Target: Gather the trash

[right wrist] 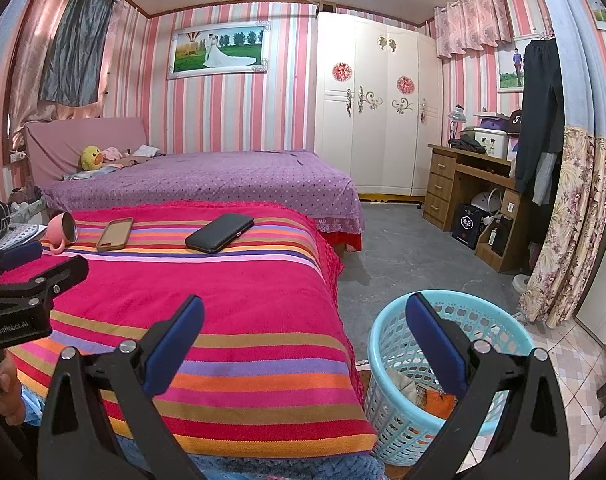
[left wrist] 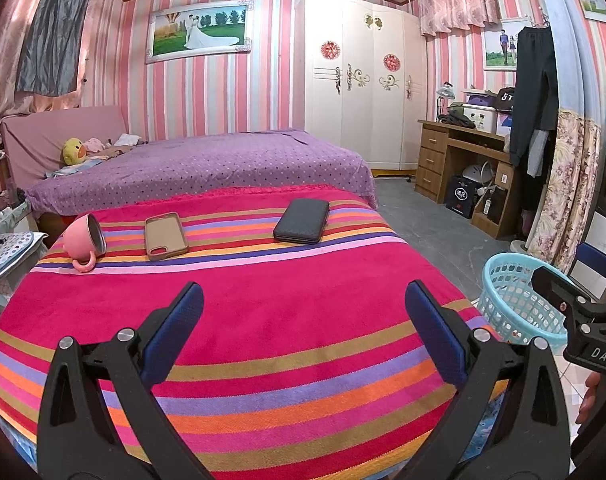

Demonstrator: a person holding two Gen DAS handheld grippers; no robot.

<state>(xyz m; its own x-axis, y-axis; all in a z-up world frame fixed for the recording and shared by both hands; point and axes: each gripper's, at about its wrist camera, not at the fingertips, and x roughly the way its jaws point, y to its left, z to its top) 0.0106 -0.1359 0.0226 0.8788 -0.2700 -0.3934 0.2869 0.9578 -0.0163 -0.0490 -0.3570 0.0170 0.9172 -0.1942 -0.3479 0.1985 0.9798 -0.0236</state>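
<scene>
The thick woven blanket (left wrist: pixel 263 320) is hot pink, banded with orange, purple, gold and pale pink stripes. On it lie a salmon-pink mug with a steel-grey inside (left wrist: pixel 84 240), a tan phone case (left wrist: pixel 166 235) and a charcoal-black wallet (left wrist: pixel 302 221). Beside the bed stands a pale turquoise plastic lattice basket (right wrist: pixel 387 360). The bedspread behind (left wrist: pixel 223 164) is violet with small dots; the wallpaper (left wrist: pixel 207 92) runs in pink, white and grey stripes.
</scene>
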